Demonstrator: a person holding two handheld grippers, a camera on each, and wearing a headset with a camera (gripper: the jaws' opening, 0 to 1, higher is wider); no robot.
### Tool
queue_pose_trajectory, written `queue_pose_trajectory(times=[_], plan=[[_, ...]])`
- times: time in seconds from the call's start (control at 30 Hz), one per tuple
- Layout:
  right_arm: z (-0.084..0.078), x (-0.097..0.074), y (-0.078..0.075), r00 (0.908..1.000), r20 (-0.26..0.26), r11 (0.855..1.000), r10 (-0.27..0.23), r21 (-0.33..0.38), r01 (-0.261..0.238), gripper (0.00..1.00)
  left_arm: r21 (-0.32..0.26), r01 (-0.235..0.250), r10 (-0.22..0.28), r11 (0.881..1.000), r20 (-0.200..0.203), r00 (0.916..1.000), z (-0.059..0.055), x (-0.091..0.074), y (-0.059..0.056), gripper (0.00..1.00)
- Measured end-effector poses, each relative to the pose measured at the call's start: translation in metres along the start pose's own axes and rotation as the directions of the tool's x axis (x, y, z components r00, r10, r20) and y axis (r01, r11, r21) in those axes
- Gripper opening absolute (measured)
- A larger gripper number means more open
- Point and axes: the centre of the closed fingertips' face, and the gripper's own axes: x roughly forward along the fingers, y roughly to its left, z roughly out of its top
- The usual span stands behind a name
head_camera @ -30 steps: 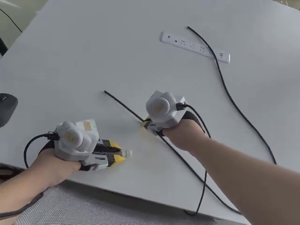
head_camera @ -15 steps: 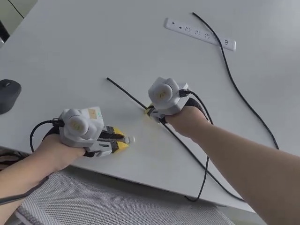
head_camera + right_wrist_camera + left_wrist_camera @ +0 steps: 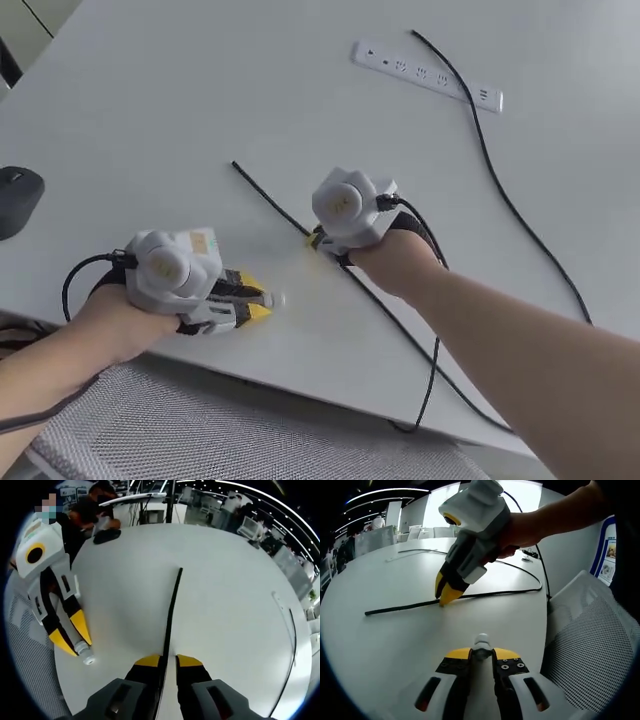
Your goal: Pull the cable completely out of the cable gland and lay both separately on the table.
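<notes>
left gripper (image 3: 256,298): held at 7 o'clock in the head view, close to the near edge of the worktop (image 3: 150,100). Its yellow-tipped fingers are clenched on the cable gland (image 3: 275,298).
cable gland: a small whitish piece that is pinched between the left fingers and sticks out past their tips. It is kept well apart from the cable (image 3: 268,196). Whether it touches the worktop cannot be told.
right gripper (image 3: 318,240): seen near the middle of the head view, with its tips lowered onto the worktop. Its fingers are closed around the cable, which is seen passing between them in the right gripper view.
cable: black and thin, laid flat on the worktop. Its free end is pointed toward 10 o'clock from the right gripper. The rest is run toward 5 o'clock under the person's forearm (image 3: 520,370) and over the worktop edge.
power strip (image 3: 428,72): white, laid at 1 o'clock, well apart from both grippers. Its own black cord (image 3: 520,225) is trailed toward 4 o'clock.
dark object (image 3: 15,200): rounded, seen at 9 o'clock by the left edge.
mesh seat (image 3: 200,440): seen at 6 o'clock, below the worktop edge.
</notes>
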Motion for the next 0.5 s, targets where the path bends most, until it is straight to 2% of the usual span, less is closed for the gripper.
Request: queue_pose_trajectory(times=[0.1,0.23,0.3,0.37,0.4,0.43,0.5], plan=[[-0.001,-0.002,-0.006,0.9996,0.005,1.000,-0.029,0.000,0.029,0.13,0.007,-0.010,0.010,1.000,0.000,0.9999,0.001,-0.001,0.003,0.19],[0.002,-0.011,-0.010,0.9987,0.032,0.999,-0.039,0.007,0.039,0.16,-0.004,-0.015,0.015,1.000,0.010,0.9998,0.004,-0.003,0.004,0.21],[0.007,-0.020,-0.011,0.9971,0.060,0.999,-0.048,0.011,0.047,0.18,-0.005,-0.018,0.018,1.000,0.010,0.9998,0.006,-0.004,0.003,0.22],[0.009,-0.030,-0.011,0.9957,0.078,0.999,-0.050,-0.017,0.051,0.21,-0.006,-0.016,0.016,1.000,0.010,0.9998,0.009,-0.006,0.001,0.23],[0.012,-0.036,-0.012,0.9945,0.094,0.999,-0.048,-0.005,0.048,0.22,-0.004,-0.014,0.014,1.000,0.007,0.9999,0.009,-0.007,0.000,0.24],[0.018,-0.043,-0.012,0.9900,0.133,0.998,-0.045,0.039,0.041,0.22,-0.006,-0.014,0.014,1.000,0.006,0.9999,0.012,-0.009,-0.001,0.25],[0.024,-0.053,-0.013,0.9832,0.175,0.996,-0.051,0.083,0.036,0.25,-0.018,-0.019,0.019,1.000,0.015,0.9997,0.016,-0.012,-0.001,0.28]])
